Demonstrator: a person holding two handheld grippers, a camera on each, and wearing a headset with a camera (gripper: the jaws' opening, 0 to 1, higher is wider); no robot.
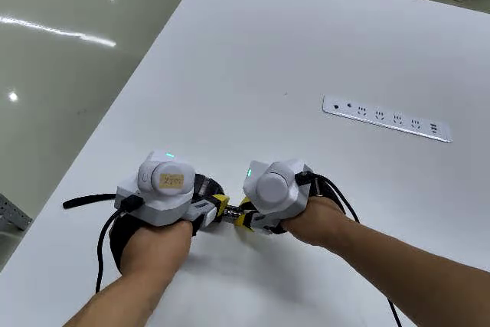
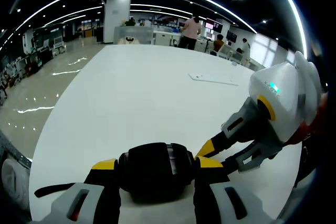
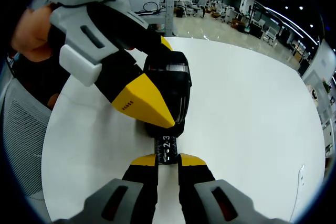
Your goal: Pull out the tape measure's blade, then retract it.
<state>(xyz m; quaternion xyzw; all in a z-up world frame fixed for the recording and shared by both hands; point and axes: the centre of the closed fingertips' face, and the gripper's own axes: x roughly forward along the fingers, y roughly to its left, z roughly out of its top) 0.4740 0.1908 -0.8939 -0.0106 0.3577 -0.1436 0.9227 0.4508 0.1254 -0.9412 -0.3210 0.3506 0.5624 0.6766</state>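
R claw [image 3: 167,160], frame btm, clenched on short blade [image 3: 166,146]. L claw [image 2: 156,165] grasping tape measure [image 3: 176,82] body just above. Head view: both low ctr on desk [image 1: 268,59].

The head view looks down from above and behind at the white flat tabletop [image 1: 306,51], where the left gripper [image 1: 218,204] and right gripper [image 1: 245,214] meet tip to tip. The left gripper view sits low, close on the black rounded plastic tape measure case [image 2: 155,174] between its fingers [image 2: 105,165], facing across the tabletop. The right gripper view faces oppositely, sharing that case just beyond the numbered blade [image 3: 166,148] between its fingertips [image 3: 144,161].
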